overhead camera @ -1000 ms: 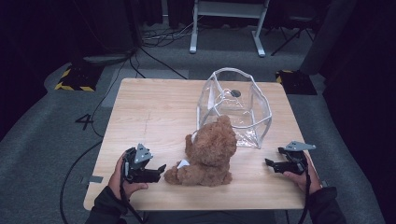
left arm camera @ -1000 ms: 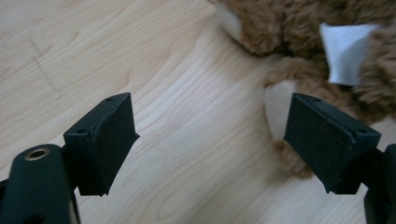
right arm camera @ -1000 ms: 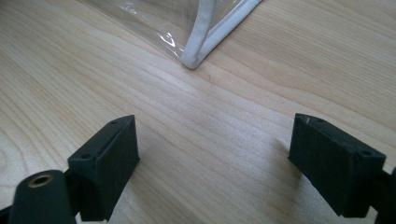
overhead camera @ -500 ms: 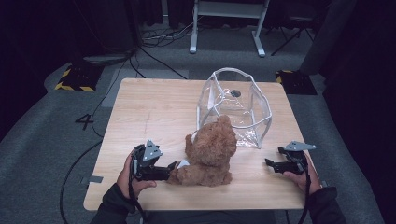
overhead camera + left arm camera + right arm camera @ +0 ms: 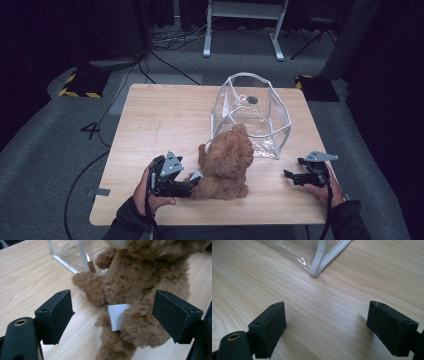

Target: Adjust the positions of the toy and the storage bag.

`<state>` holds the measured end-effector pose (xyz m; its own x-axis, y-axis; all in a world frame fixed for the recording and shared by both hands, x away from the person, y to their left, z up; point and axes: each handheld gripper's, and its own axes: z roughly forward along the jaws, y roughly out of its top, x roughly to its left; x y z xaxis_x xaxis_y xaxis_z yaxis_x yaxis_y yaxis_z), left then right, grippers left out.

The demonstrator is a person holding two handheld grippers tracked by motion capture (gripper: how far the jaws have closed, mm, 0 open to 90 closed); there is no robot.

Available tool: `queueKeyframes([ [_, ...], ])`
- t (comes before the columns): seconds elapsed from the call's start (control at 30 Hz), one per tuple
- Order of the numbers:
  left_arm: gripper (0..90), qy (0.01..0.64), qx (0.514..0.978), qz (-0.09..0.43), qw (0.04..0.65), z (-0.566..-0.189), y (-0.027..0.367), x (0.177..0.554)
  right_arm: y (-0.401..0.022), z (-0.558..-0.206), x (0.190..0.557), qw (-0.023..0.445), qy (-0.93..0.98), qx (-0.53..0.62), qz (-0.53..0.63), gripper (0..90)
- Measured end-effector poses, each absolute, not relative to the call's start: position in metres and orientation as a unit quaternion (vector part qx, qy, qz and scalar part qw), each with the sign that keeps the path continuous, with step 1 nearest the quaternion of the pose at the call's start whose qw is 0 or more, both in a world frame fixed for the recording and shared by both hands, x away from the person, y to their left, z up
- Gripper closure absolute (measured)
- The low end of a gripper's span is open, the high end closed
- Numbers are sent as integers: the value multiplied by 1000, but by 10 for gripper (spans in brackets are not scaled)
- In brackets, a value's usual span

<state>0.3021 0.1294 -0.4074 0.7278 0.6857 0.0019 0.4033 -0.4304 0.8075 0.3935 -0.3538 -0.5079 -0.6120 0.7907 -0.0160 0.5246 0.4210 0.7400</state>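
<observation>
Gaping wide, the left claw [image 5: 112, 315] flanks the teddy bear [image 5: 227, 162]; a clear bag [image 5: 252, 115] stands just beyond. The right claw [image 5: 327, 327], also apart, faces bare tabletop [image 5: 160, 120] near the bag's corner.

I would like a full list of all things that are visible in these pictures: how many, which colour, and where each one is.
teddy bear: one, brown, sitting near the front middle of the table, close against the bag.
label: one, white, on the bear's side.
bag: one, clear plastic with white edging, open at the top, behind the bear.
table: one, light wood.
cables: several, black, on the grey floor behind and left of the table.
stand: one, white, on the floor behind the table.
left gripper: one, black with grey plate, jaws open around the bear's side.
right gripper: one, black with grey plate, jaws open, right of the bear, near the bag's corner.
hands: two, at the front edge of the table, each holding a gripper.
</observation>
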Motion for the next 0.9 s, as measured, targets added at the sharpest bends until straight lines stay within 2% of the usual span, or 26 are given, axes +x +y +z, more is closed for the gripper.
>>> queueKeyframes([
  [0.9,161,301,845,145,417,-411,74,309,-354,-508,393,184,822,400,360,155],
])
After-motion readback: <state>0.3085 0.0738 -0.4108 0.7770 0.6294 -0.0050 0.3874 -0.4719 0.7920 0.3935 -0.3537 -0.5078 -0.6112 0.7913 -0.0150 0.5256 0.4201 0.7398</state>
